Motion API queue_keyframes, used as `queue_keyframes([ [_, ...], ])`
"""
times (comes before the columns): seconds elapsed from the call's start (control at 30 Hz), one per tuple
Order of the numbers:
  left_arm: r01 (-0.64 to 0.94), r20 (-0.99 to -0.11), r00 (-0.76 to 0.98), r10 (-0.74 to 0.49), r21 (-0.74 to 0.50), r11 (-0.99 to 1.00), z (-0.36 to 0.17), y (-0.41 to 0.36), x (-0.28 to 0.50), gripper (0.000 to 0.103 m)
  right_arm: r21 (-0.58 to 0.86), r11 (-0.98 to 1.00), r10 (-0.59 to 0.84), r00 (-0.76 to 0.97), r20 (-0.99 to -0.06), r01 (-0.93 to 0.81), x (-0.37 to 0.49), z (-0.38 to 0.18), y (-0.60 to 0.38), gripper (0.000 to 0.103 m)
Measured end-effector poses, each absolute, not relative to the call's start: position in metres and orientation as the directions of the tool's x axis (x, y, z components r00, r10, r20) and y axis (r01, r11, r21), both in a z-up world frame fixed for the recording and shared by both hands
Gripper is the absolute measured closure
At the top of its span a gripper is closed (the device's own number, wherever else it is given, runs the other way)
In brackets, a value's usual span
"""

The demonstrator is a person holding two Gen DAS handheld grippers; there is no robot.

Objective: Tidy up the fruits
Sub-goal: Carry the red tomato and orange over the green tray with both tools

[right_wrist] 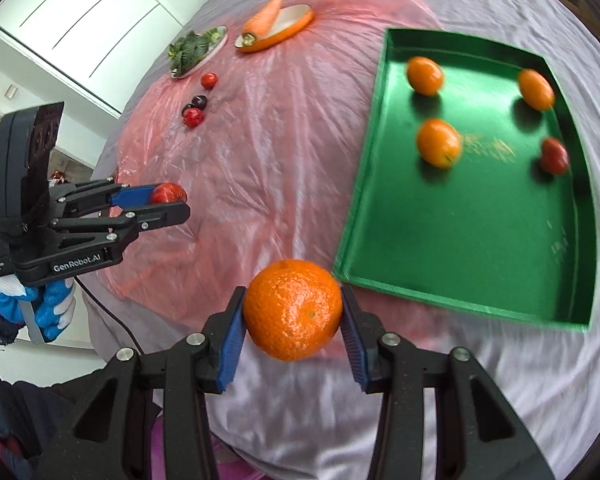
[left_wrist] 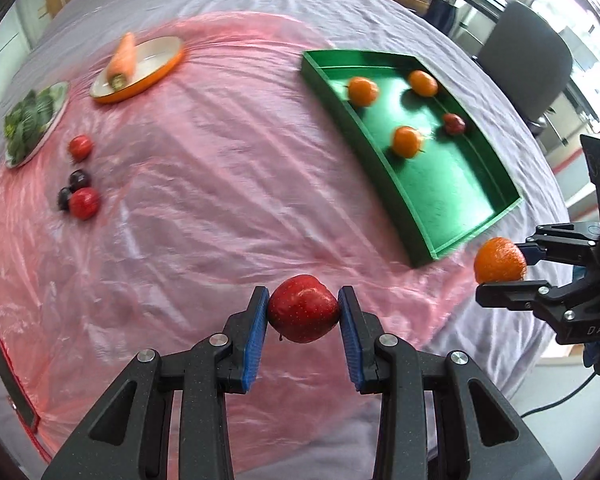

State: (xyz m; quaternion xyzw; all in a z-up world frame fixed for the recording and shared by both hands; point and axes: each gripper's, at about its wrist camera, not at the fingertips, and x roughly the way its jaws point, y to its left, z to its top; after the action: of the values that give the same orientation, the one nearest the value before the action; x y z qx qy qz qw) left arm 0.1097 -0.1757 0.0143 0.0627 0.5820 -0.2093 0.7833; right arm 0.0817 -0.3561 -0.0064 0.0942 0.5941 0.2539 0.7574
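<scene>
My left gripper (left_wrist: 303,309) is shut on a red apple (left_wrist: 303,307) and holds it above the pink sheet, left of the green tray (left_wrist: 452,184). My right gripper (right_wrist: 293,312) is shut on an orange (right_wrist: 293,309), held above the table just before the tray's near left corner (right_wrist: 476,240). The tray holds three oranges (right_wrist: 438,142) and a small red fruit (right_wrist: 555,155). In the right wrist view the left gripper (right_wrist: 172,202) shows at the left with the apple (right_wrist: 167,193). In the left wrist view the right gripper (left_wrist: 504,270) shows with its orange (left_wrist: 499,260).
Two red fruits (left_wrist: 84,203) and two dark plums (left_wrist: 79,179) lie on the pink sheet at the far left. An orange-rimmed plate (left_wrist: 148,76) with a carrot (left_wrist: 123,60) and a plate of greens (left_wrist: 32,120) stand at the back. A chair (left_wrist: 528,60) stands beyond the table.
</scene>
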Motion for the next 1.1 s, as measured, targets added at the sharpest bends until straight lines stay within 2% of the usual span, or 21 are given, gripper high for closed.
queue_keyframes([
  [0.5,0.556,-0.922,0.173,-0.347,-0.200,0.807,0.019,-0.283,0.103,0.073,0.385,0.919,0.394,0.221,-0.892,-0.086,0.049,-0.009,-0.462,0.033],
  [1.1,0.577,-0.908,0.225,-0.354,-0.169,0.799,0.011,-0.338,0.148,0.073,0.355,0.926,0.376,0.346,-0.860,-0.127,0.126,0.002,-0.478,0.033],
])
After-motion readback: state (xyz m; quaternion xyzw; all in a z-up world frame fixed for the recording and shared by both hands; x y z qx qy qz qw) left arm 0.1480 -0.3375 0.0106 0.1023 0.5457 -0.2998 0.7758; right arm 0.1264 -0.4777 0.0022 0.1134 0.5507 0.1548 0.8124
